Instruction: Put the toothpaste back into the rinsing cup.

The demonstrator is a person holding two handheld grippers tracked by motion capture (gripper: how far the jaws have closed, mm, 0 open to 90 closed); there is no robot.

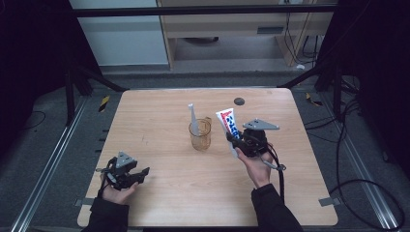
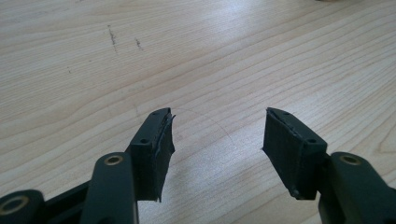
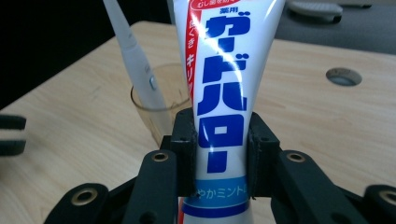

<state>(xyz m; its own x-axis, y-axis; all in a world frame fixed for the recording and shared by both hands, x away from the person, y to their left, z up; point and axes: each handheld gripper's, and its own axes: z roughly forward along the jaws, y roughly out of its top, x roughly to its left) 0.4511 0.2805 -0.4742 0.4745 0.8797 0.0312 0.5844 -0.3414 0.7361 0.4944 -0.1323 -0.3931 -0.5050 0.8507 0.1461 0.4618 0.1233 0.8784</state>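
Observation:
My right gripper (image 1: 237,141) is shut on a white toothpaste tube (image 1: 228,126) with blue and red print, held up off the table just right of the cup. In the right gripper view both black pads press the tube (image 3: 223,100) at its lower part, and its flat end points up and away. A clear amber plastic cup (image 1: 200,135) stands at the table's middle with a white toothbrush (image 1: 192,118) upright in it; both appear behind the tube, cup (image 3: 156,102) and toothbrush (image 3: 133,60). My left gripper (image 1: 140,175) rests low at the front left, open, with bare wood between its fingertips (image 2: 156,140).
The wooden table (image 1: 159,111) has a dark round hole (image 1: 239,101) near its far edge, also seen as a grommet (image 3: 343,76) in the right gripper view. Dark stand legs and cables lie on the floor around the table.

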